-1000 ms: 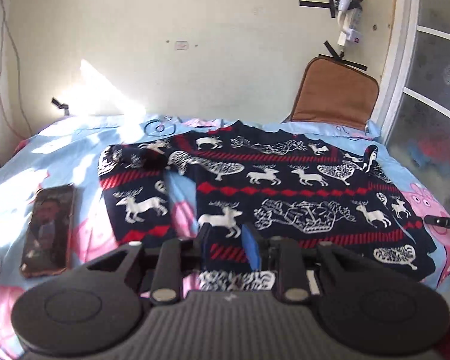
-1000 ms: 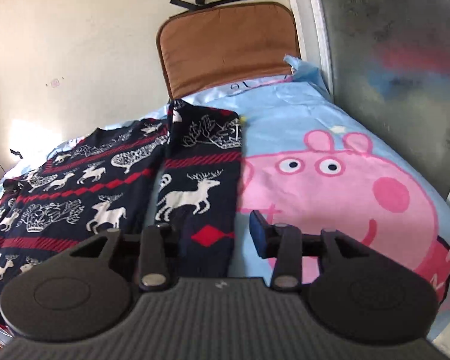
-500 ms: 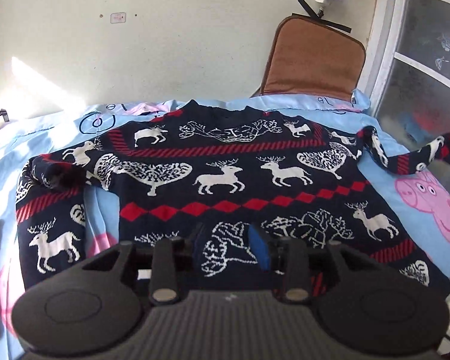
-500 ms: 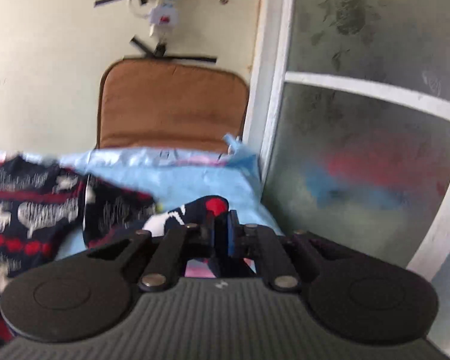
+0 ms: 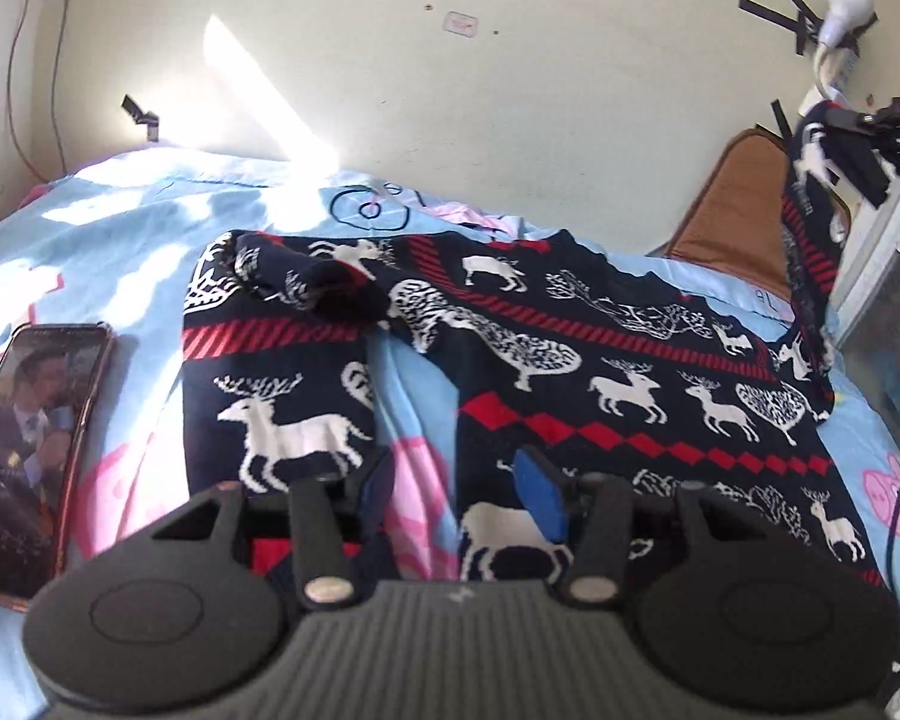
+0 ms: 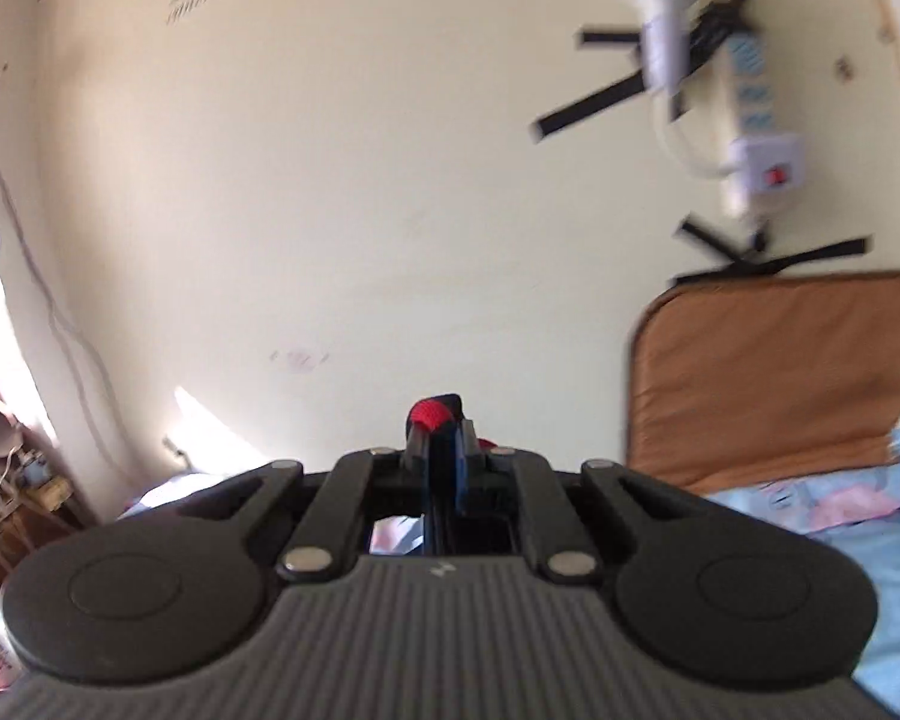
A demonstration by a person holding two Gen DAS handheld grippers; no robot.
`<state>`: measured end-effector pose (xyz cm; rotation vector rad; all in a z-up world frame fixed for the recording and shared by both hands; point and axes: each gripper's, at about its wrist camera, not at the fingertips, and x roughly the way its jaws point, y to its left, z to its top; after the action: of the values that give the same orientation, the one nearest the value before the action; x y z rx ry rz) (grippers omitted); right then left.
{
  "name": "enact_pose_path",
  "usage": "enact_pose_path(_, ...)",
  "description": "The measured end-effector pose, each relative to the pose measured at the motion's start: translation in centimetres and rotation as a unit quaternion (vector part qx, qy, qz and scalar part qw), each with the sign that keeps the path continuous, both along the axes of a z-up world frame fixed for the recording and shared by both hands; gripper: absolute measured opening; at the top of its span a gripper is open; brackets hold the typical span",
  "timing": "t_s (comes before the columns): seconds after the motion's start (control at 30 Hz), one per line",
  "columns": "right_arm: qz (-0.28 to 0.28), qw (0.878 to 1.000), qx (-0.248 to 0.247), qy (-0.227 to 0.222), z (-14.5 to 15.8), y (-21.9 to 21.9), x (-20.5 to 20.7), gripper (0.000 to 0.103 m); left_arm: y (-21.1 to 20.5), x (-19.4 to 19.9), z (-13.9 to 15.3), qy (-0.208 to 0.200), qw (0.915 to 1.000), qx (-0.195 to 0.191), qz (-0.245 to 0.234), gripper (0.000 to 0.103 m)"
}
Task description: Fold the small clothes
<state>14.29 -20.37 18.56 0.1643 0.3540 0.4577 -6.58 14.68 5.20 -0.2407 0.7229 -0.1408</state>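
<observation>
My right gripper pinches one sleeve high above the bed, while my left gripper, jaws just widening with nothing between them, hovers nearer the other sleeve, which runs lengthwise toward me beside the sweater.

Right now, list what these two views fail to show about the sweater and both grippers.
- Sweater hem: left wrist view, covered by the left gripper body.
- Lifted sleeve: right wrist view shows only a red tip clamped in the right gripper; the rest hangs behind its body.
- Right gripper in the left wrist view: cut off by the right edge.
- Right wrist view: motion-blurred.
</observation>
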Motion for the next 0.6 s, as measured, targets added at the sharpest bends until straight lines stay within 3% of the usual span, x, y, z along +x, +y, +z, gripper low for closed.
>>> enact_pose_path(0.1, 0.102, 0.99, 0.021, 0.1, -4.7, 6.3, 4.5, 0.018, 1.3, 0.0, -0.2, 0.007, 0.9998, -0.006, 0.017, 0.045)
enact_pose_path(0.13, 0.103, 0.987, 0.02, 0.119, -5.7, 7.2, 5.4, 0.022, 1.7, -0.1, -0.1, 0.005, 0.9998, -0.006, 0.02, 0.045)
enact_pose_path(0.23, 0.077, 0.988, 0.033, 0.127, -6.4, 6.0, 6.5, 0.024, 2.8, -0.5, -0.1, -0.005, 0.9997, -0.003, 0.024, 0.048)
enact_pose_path(0.4, 0.02, 0.989, 0.031, 0.146, -7.3, 0.0, 6.3, 0.026, 4.4, 1.9, -1.3, 0.022, 0.9983, -0.016, 0.052, 0.049)
enact_pose_path(0.5, 0.01, 0.983, 0.003, 0.185, -10.6, -0.5, 6.0, 0.026, 4.9, 3.1, -1.3, 0.026, 0.997, -0.034, 0.064, 0.048)
enact_pose_path(0.6, -0.01, 0.983, -0.048, 0.174, -12.7, -1.9, 5.2, 0.027, 4.4, 4.8, 0.0, 0.018, 0.9975, -0.046, 0.05, 0.049)
